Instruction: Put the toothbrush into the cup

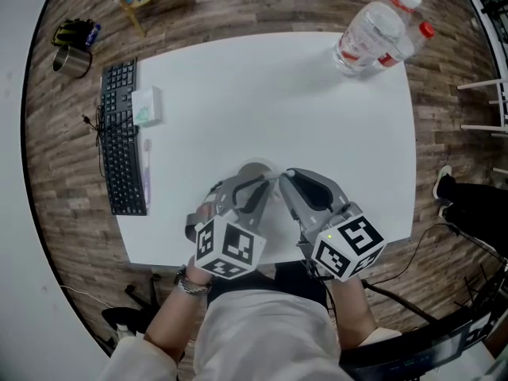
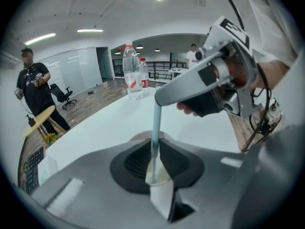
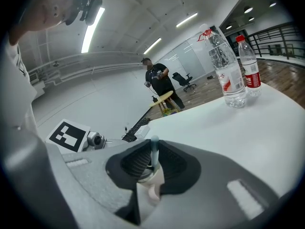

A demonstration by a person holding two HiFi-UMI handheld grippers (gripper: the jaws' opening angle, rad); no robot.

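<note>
Easing the pale blue toothbrush (image 2: 155, 128), near upright, down into the cup (image 2: 160, 174) at the 6 o'clock edge of the table (image 1: 238, 78). Pinching its upper end in the right gripper (image 3: 152, 162) jaws, and steadying the cup with the left gripper (image 2: 153, 157) jaws seemingly pressed on its wall. Next, probably: spread the right jaws to let it drop, keeping the cup steadied.

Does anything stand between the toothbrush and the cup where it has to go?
Nothing visible does. The right tongs hold the toothbrush upright directly over the cup, which the left tongs grip, and the brush's lower end reaches into the cup's open mouth.
</note>
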